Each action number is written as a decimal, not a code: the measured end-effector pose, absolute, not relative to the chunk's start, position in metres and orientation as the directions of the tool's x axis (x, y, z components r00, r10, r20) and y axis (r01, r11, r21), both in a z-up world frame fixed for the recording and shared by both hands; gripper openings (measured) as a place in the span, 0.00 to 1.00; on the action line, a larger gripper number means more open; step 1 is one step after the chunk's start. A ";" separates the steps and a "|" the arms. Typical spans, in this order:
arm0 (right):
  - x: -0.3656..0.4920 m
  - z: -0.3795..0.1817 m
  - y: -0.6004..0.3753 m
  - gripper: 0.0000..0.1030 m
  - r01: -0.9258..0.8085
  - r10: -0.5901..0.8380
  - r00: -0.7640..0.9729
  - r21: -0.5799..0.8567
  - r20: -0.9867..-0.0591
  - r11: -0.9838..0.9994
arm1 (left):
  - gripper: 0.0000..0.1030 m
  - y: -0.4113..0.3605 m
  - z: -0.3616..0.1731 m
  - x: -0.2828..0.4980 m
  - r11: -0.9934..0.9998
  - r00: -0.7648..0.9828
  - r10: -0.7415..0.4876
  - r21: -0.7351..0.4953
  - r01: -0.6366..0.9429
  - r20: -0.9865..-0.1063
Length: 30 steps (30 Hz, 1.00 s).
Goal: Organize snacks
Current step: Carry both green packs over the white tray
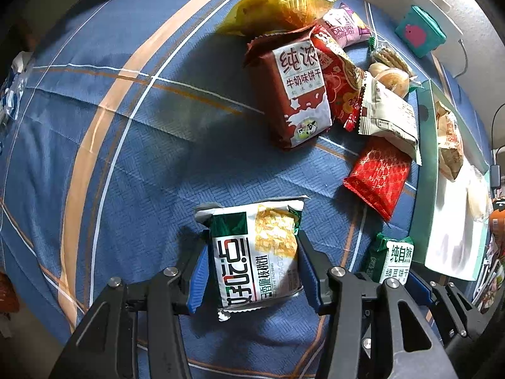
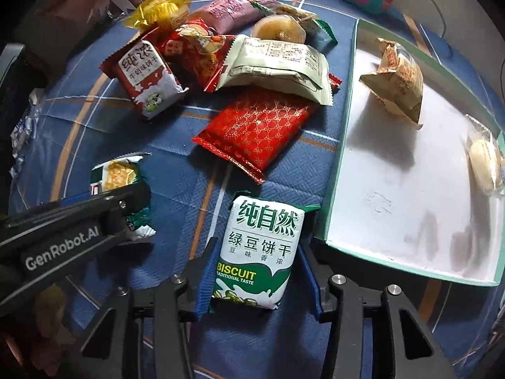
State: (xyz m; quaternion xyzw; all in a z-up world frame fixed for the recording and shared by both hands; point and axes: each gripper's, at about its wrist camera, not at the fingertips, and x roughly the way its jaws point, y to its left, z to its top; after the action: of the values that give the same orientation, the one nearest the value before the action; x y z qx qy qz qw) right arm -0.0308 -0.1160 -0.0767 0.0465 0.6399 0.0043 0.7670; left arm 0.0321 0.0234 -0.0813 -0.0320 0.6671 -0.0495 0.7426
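Both tools point down at the blue cloth [image 1: 132, 170], the left gripper [image 1: 252, 271] clamped on a green-and-white cracker packet [image 1: 255, 252] and the right gripper [image 2: 255, 268] on the mung-bean biscuit pack [image 2: 258, 252], seemingly for transfer to the adjacent teal-rimmed box [image 2: 334, 170].

You are working in what looks like a home, likely on a bed: a soft blue checked cloth with orange and white stripes [image 1: 126, 164] lies creased under loose snack packets [image 2: 252, 126], beside a teal-rimmed white cardboard tray [image 2: 394, 189].
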 end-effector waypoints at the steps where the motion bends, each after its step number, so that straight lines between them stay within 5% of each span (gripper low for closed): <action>1: -0.032 -0.077 -0.115 0.47 0.051 0.059 0.182 0.069 -0.981 0.996 | 0.51 0.020 -0.082 0.033 0.994 0.107 -0.109 -0.106 0.035 -0.988; 30: -0.018 -0.008 -0.151 0.42 0.090 0.152 0.390 0.201 -0.908 0.975 | 0.50 0.015 -0.004 0.043 0.996 0.400 -0.068 -0.085 -0.027 -0.914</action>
State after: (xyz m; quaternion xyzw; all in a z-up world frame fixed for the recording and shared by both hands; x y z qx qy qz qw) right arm -0.0184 -0.1514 -0.0082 0.1095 0.5518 0.0186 0.8266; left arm 0.0432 0.0155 -0.0037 -0.0431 0.5475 -0.0123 0.8356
